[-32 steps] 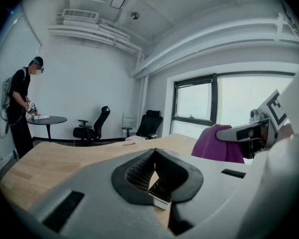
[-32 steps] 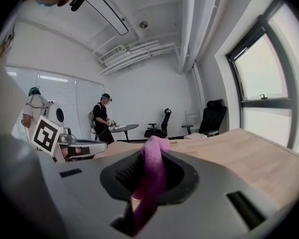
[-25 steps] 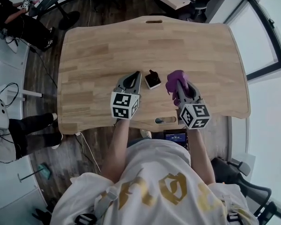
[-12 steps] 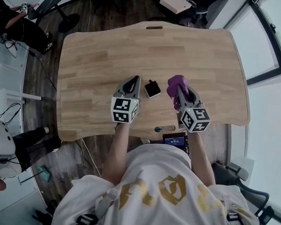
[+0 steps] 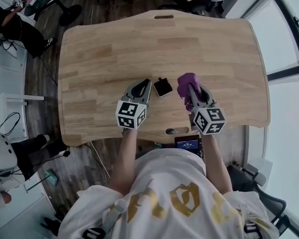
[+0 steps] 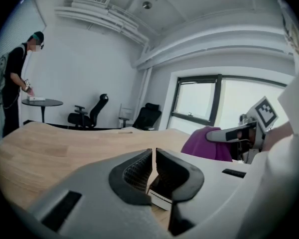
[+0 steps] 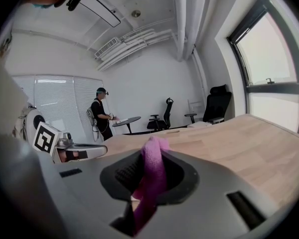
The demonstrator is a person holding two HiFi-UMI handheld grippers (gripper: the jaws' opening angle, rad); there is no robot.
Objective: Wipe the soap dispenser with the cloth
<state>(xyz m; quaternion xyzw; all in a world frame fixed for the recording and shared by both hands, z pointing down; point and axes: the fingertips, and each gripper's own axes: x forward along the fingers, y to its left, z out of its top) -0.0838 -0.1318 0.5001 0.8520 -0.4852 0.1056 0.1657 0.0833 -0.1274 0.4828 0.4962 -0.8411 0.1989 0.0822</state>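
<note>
The soap dispenser (image 5: 162, 87), a small dark bottle with a black pump and white edge, stands on the wooden table (image 5: 109, 39) between my two grippers. My left gripper (image 5: 148, 81) is just left of it, jaws closed with nothing between them; in the left gripper view (image 6: 154, 152) a bit of the dispenser (image 6: 158, 199) shows below the pads. My right gripper (image 5: 190, 87) sits just right of the dispenser, shut on a purple cloth (image 5: 187, 83). The cloth (image 7: 152, 176) hangs pinched between the pads in the right gripper view and shows as a purple bunch (image 6: 207, 144) in the left gripper view.
The table has a slot near its far edge (image 5: 163, 17) and one near the front edge (image 5: 172, 131). A person (image 7: 99, 113) stands by a small round table (image 7: 124, 120) in the background. Office chairs (image 6: 89, 114) stand by the wall, windows to the right.
Both grippers have sunk slightly toward the table and stay either side of the dispenser. The cloth is still held in the right gripper.
</note>
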